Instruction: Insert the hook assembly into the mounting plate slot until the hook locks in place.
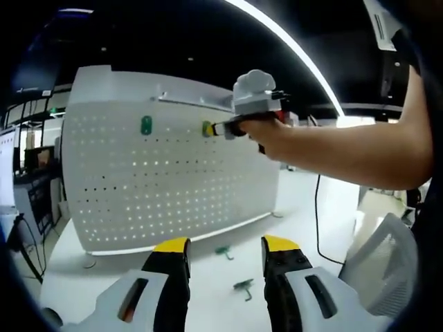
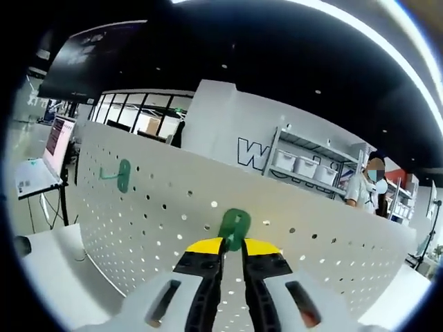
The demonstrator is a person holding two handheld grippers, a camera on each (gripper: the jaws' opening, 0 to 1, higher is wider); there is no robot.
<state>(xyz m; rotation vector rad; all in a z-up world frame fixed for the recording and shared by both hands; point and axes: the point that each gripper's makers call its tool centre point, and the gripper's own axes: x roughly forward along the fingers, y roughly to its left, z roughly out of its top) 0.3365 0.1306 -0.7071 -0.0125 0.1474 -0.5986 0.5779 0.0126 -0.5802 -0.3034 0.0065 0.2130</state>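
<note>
A white pegboard [image 1: 166, 180] stands upright on the white table [image 1: 297, 214]. One green hook [image 1: 145, 125] hangs on it at the upper left. My right gripper [image 1: 217, 128], held by a hand, presses a second green hook [image 1: 206, 128] against the board. In the right gripper view this hook [image 2: 234, 227] sits flat on the pegboard [image 2: 152, 221] with my right gripper [image 2: 232, 246] shut on its lower end; the hung hook [image 2: 122, 174] shows further left. My left gripper [image 1: 226, 245] stands open above the table, holding nothing, well back from the board.
Two loose green hooks [image 1: 223, 252] [image 1: 243, 285] lie on the table in front of the board. A black cable [image 1: 317, 221] runs across the table at the right, near a chair back [image 1: 384, 259]. Shelves [image 2: 304, 166] and a person [image 2: 363, 190] stand beyond the board.
</note>
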